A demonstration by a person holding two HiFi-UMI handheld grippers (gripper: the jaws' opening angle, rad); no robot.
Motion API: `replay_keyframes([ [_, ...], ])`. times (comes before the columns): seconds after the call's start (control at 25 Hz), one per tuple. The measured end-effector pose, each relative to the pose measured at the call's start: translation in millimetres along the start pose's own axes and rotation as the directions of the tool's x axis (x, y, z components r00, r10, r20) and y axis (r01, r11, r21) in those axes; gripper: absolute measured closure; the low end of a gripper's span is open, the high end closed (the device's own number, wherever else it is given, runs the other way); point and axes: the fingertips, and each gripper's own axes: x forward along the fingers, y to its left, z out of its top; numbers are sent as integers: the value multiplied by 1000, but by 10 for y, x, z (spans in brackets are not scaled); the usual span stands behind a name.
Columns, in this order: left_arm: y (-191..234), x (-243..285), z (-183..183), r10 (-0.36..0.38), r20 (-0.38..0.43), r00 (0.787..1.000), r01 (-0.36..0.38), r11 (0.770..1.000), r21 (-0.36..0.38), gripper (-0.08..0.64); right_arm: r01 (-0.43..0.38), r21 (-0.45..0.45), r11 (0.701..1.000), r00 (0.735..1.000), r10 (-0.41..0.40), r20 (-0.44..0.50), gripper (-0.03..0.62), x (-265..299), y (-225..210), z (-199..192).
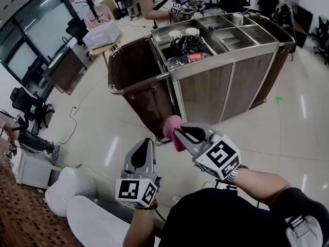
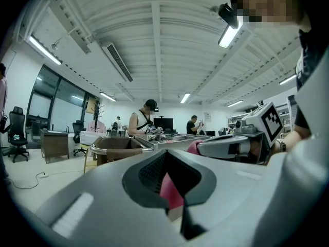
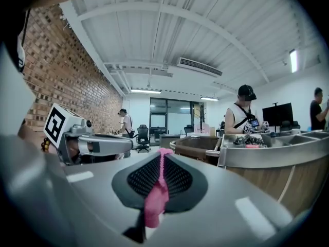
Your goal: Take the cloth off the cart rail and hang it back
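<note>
The jaws of your right gripper (image 1: 178, 131) were clamped on the pink cloth (image 1: 172, 124), which hung from them in the air, clear of the cart rail (image 1: 136, 85) and near the cart's (image 1: 205, 89) front corner. Your left gripper (image 1: 148, 141) sat just beside it, jaws narrowly apart and empty.

A pale, glossy tiled floor (image 1: 103, 138) carries the cart (image 1: 241, 81), which stands in the middle of the room. The cart has wood-grain side panels and a steel top split into compartments. A brown bag (image 1: 136, 68) hangs at its left end under a metal rail (image 1: 136, 85). The near-left compartment holds two white cups (image 1: 175, 34), a dark tangle of items (image 1: 190, 45) and something red (image 1: 195, 57). A white roll (image 1: 237, 18) stands in a far compartment. On the floor, a green mark (image 1: 278, 100) lies right of the cart and a cable (image 1: 69, 133) trails far left.
</note>
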Motion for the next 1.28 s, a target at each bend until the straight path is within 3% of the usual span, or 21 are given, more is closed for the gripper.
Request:
replay_keyframes([
  [0.4, -60, -350, 453, -97, 44, 994, 95, 994, 55, 557, 73, -22, 997, 997, -72, 41, 581, -130, 440, 440],
  [0.76, -24, -337, 461, -130, 47, 990, 126, 989, 76, 557, 104, -27, 994, 994, -103, 43, 581, -83, 472, 465],
  [1.28, -52, -327, 376, -141, 52, 989, 139, 990, 40, 555, 117, -31, 993, 992, -115, 47, 581, -151, 479, 404],
])
